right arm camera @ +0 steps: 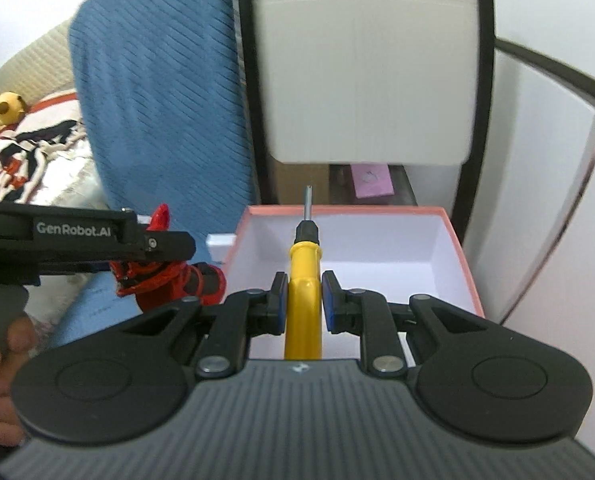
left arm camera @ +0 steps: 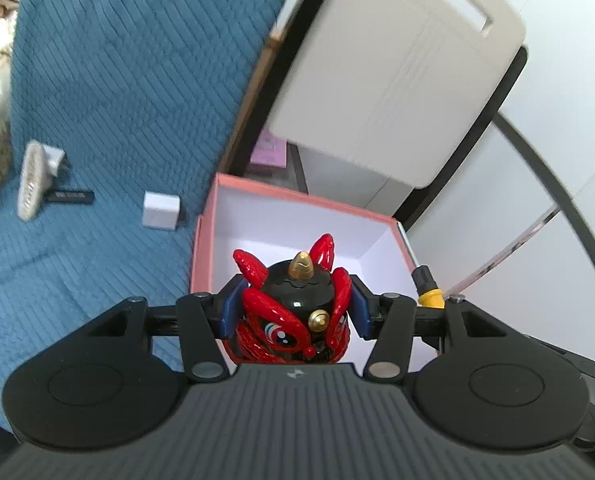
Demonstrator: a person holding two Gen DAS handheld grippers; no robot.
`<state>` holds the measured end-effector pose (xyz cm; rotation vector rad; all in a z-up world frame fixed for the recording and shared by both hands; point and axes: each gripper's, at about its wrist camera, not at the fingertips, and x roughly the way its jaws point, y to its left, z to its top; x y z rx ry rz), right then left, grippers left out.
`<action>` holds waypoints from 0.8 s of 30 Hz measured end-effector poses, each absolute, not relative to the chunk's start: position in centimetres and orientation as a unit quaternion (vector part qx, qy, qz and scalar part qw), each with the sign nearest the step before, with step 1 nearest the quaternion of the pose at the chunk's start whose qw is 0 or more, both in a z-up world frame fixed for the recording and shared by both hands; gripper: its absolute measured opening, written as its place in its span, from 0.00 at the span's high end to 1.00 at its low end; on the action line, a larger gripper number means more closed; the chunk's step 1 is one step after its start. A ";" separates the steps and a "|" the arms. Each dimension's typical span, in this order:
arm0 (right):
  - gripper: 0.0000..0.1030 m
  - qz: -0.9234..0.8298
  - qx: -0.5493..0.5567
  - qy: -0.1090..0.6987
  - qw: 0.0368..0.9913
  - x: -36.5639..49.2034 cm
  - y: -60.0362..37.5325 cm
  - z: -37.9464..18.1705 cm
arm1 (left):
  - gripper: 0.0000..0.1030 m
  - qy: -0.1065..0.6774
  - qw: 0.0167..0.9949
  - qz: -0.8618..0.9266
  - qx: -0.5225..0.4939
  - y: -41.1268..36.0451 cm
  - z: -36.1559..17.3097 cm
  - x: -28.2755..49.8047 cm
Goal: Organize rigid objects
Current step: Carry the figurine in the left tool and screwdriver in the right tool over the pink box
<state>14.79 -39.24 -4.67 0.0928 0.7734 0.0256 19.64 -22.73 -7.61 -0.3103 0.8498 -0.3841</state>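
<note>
Two tools were loaded. Nearest, the left tool (left arm camera: 293,312) was closed on a glossy red lion figurine (left arm camera: 293,312), held over the near left corner of the pink box (left arm camera: 297,196); it looked hard, slick and chip-prone, best gripped across its sides. The right tool (right arm camera: 304,300) clamped a yellow screwdriver (right arm camera: 303,280) by its handle, tip pointing over the box. Farther left, a white cube (left arm camera: 161,211) lay on the blue blanket (left arm camera: 117,80).

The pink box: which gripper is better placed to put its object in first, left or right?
Probably the right gripper: its yellow screwdriver already points over the pink box. The left gripper holds the red figurine nearer the box's rim.
</note>
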 end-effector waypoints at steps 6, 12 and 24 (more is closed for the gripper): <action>0.80 -0.002 0.057 0.404 0.913 16.1 -42.4 -8.2 | 0.43 0.445 0.866 -0.184 -0.137 -26.2 -11.3 21.8; 0.79 -0.017 0.065 0.432 0.899 17.9 -45.1 -11.8 | 0.43 0.471 0.854 -0.187 -0.119 -29.8 -14.9 23.9; 0.79 -0.029 0.090 0.496 0.863 19.9 -48.7 -18.2 | 0.43 0.514 0.830 -0.195 -0.095 -34.4 -20.4 26.7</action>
